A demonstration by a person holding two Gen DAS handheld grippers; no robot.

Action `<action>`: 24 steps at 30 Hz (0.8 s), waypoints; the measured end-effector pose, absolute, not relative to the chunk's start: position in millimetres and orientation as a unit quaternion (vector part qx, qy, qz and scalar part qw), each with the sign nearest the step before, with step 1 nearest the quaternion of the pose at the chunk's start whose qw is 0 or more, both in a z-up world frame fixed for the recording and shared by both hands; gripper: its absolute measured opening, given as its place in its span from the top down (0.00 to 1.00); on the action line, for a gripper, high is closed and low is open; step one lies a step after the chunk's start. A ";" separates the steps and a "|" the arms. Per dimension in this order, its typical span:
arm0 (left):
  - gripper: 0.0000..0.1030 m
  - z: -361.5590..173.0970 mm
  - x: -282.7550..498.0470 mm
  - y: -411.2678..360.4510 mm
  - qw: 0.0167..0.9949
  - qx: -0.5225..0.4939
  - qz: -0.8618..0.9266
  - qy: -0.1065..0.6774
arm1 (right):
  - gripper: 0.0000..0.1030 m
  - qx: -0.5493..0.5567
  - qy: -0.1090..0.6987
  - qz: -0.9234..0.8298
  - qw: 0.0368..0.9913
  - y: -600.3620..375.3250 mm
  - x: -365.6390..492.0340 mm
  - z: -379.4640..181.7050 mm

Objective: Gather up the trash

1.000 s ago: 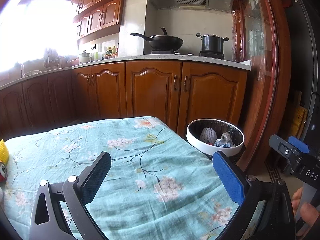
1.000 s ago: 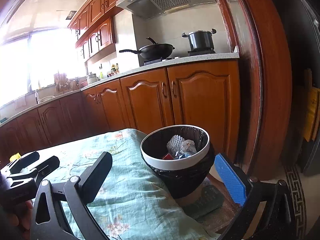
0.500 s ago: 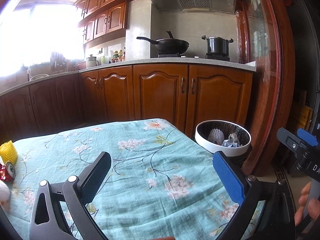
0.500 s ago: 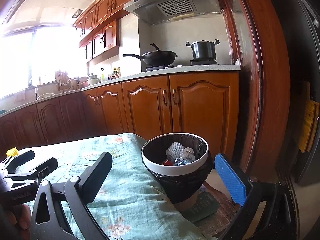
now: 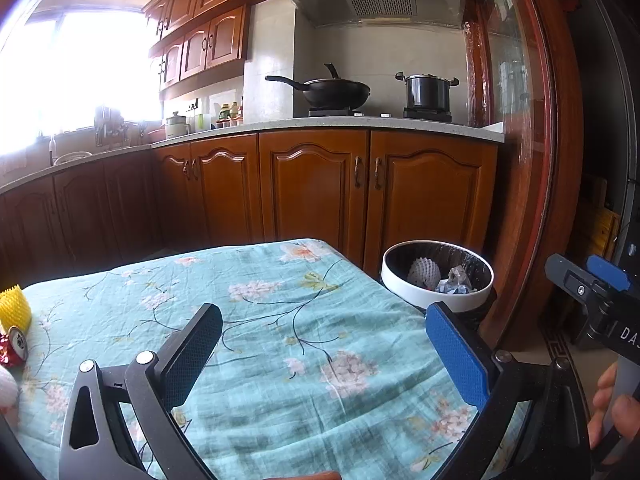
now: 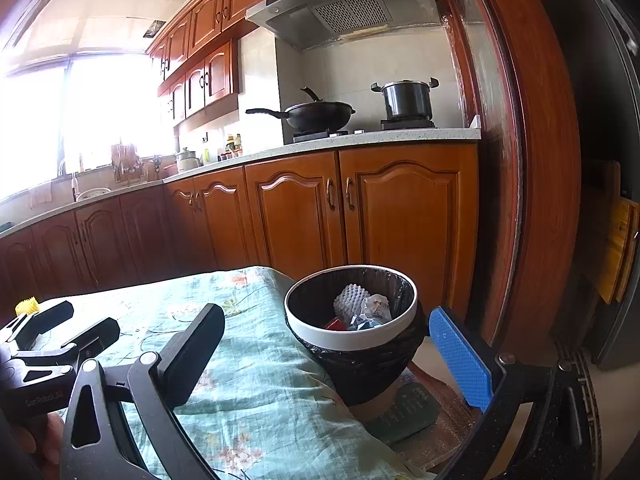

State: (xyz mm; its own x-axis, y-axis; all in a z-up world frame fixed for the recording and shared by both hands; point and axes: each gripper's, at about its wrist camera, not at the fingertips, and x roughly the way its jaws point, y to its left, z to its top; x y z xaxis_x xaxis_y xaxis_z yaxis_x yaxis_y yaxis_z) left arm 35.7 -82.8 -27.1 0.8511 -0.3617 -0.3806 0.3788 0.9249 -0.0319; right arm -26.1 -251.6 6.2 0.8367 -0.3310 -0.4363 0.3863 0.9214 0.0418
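Left gripper [image 5: 324,354] and right gripper [image 6: 328,356]: fingers spread, empty. Bin [image 6: 352,340] sits between the right fingers, beyond their tips.

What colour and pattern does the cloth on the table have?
The thin cotton tablecloth is light teal with pink flowers and dark thin branches, seen best in the left wrist view.

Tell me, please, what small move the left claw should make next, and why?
Probably swing the left claw toward the table's left edge. Both claws are open and empty, the trash bin already holds a white foam net and crumpled wrappers, and a yellow foam net and a red can lie there on the floral tablecloth.
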 end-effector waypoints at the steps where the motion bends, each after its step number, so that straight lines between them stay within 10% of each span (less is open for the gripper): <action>1: 0.01 -27.2 35.6 -83.0 0.962 0.022 -0.193 0.194 | 0.00 0.064 0.216 -0.188 0.956 -251.3 -26.4 6.5; 24: 0.01 -27.3 37.8 -81.2 0.961 0.024 -0.198 0.192 | 0.00 0.064 0.217 -0.186 0.956 -251.3 -26.2 6.5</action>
State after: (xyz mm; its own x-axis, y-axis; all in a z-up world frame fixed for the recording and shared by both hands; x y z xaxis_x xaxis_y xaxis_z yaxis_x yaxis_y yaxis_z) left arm 37.8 -81.2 -27.3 0.8480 -0.3719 -0.3776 0.3900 0.9203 -0.0306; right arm -26.2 -251.3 6.5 0.8370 -0.3274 -0.4385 0.3832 0.9227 0.0426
